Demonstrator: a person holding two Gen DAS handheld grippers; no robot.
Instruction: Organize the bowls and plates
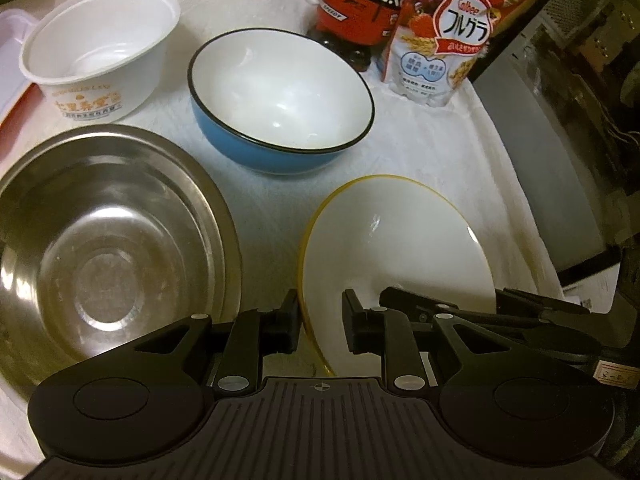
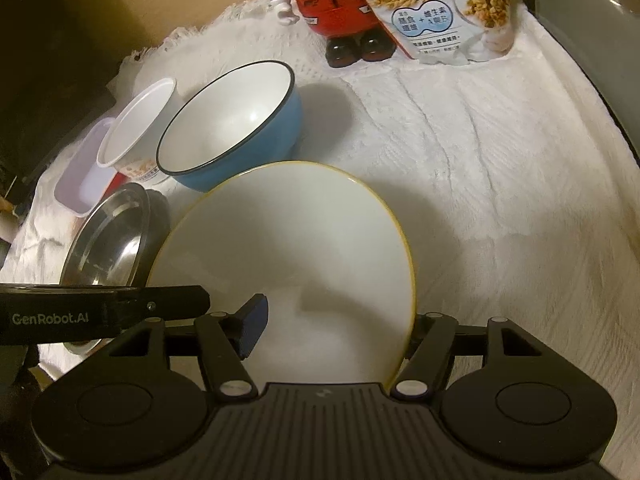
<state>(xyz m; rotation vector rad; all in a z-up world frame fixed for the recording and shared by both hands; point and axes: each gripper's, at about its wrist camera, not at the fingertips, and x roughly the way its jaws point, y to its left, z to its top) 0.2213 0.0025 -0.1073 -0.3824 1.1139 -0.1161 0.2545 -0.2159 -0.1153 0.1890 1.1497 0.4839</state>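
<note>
White cloth [image 1: 420, 152] with a rough texture covers the table, and all the dishes are on it. We see the yellow-rimmed plate [image 1: 400, 248] in the front, just beside the steel bowl [image 1: 108, 248], on its right in the left wrist view. This plate is tilted and not flat, and its white inside faces both cameras. We cannot tell if its far edge touches the cloth.

The left gripper [image 1: 318, 312] is closed on the near rim of the plate: one finger is outside the yellow edge and the other presses on the white inside. The right gripper [image 2: 338, 320] has its jaws wide apart. The right side of the plate is between them, but the blue pad [image 2: 254, 328] is well apart from the rim and does not squeeze anything. The other finger is mostly hidden behind the plate edge.

Behind the plate the blue bowl [image 1: 280, 100] stands upright, with a white inside and a dark rim. The white paper tub [image 1: 100, 52] with orange print stands near it, on its left. At the back of the table a red figure [image 1: 360, 4] and a cereal bag [image 1: 452, 32] stand close together. At the far left edge we see a part of a pale tray [image 1: 12, 40].
</note>
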